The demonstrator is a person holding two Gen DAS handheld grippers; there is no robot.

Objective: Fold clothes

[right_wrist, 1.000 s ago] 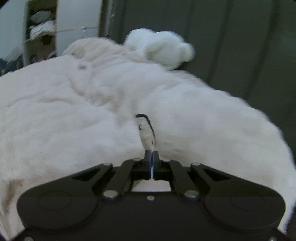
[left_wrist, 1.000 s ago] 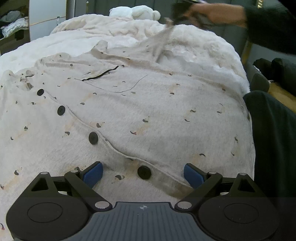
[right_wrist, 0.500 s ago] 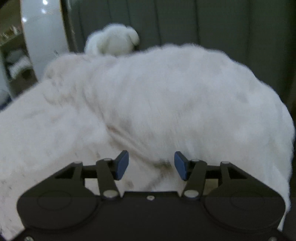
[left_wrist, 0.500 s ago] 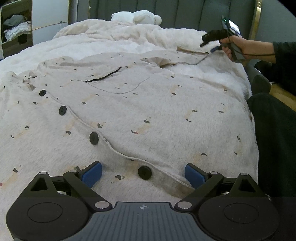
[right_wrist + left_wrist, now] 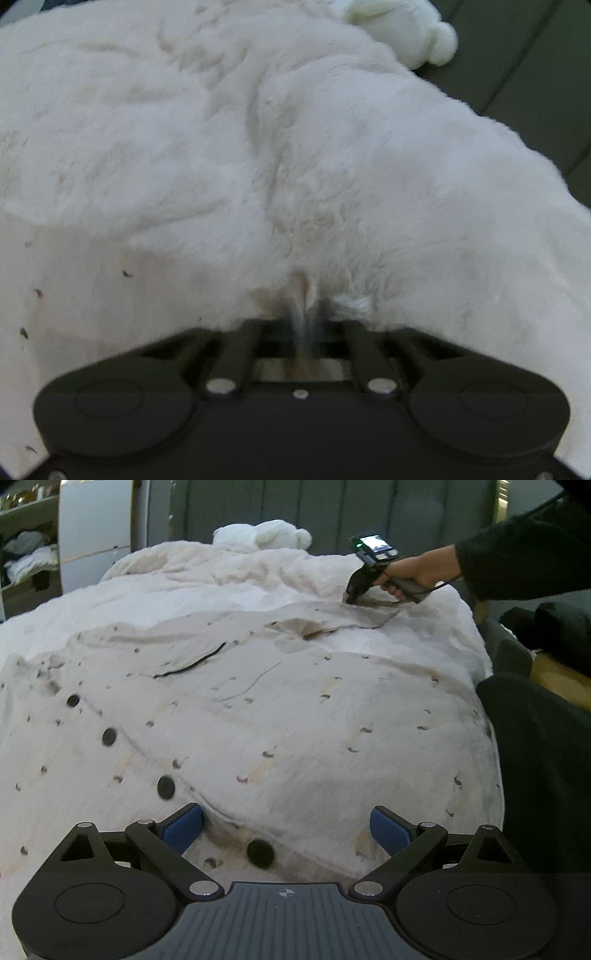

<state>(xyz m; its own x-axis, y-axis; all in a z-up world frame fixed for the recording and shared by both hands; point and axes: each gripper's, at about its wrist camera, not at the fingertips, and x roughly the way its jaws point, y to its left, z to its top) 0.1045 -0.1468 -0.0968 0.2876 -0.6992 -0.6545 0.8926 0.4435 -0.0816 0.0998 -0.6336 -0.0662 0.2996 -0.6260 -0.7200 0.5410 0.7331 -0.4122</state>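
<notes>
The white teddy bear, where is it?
In the left wrist view the white teddy bear sits at the far end of the bed, against the dark headboard, beyond the buttoned pyjama top.

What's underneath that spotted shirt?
The shirt lies on a fluffy white blanket, visible around its edges. What lies beneath the blanket is covered.

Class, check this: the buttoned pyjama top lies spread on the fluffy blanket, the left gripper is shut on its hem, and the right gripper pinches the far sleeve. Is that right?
Not quite. The left gripper is open, its blue fingers spread apart over the pyjama top, as the left wrist view shows. The rest stands: the top lies on the blanket, and the right gripper pinches the sleeve.
</notes>
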